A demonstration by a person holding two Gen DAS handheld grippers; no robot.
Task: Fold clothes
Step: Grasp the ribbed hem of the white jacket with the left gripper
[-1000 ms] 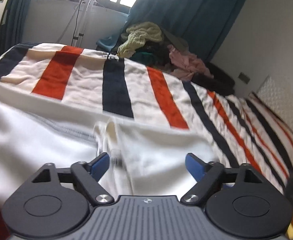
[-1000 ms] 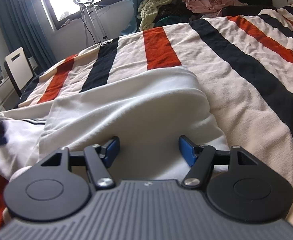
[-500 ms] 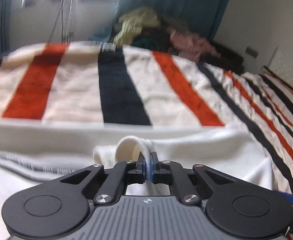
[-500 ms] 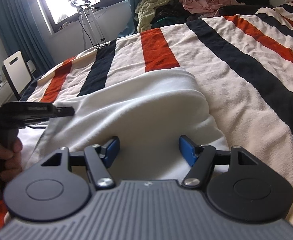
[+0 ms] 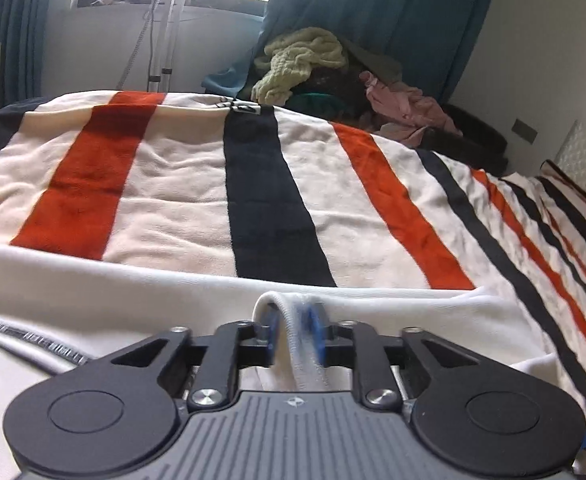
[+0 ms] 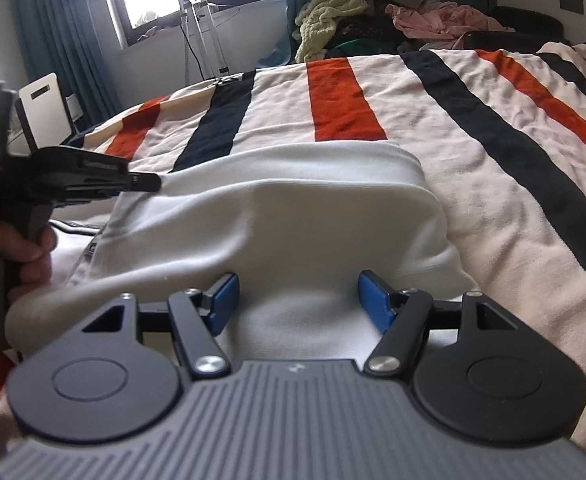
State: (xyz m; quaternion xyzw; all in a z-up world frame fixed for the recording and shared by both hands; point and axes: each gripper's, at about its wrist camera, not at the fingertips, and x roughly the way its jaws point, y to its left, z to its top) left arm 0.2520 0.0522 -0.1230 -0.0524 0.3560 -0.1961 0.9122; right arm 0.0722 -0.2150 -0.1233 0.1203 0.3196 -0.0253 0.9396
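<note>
A white garment [image 5: 393, 312] lies on the striped bedspread [image 5: 173, 200]. My left gripper [image 5: 293, 334] is shut on a ribbed edge of the white garment, which loops up between the blue pads. In the right wrist view the same garment [image 6: 293, 216] is folded over on itself, and the left gripper [image 6: 93, 180] shows at the left, held in a hand at the garment's far-left edge. My right gripper [image 6: 298, 300] is open, its blue pads over the near part of the garment with nothing between them.
The bedspread [image 6: 493, 140] has orange, navy and cream stripes. A heap of clothes [image 5: 333, 76] sits past the bed's far end by teal curtains. A metal stand [image 6: 201, 36] is under the window. A white chair [image 6: 47, 100] is at the left.
My left gripper closed on the garment's ribbed edge and has loosened slightly while still pinching it. It moved into the right wrist view at the left. The right gripper stayed open and shifted a little.
</note>
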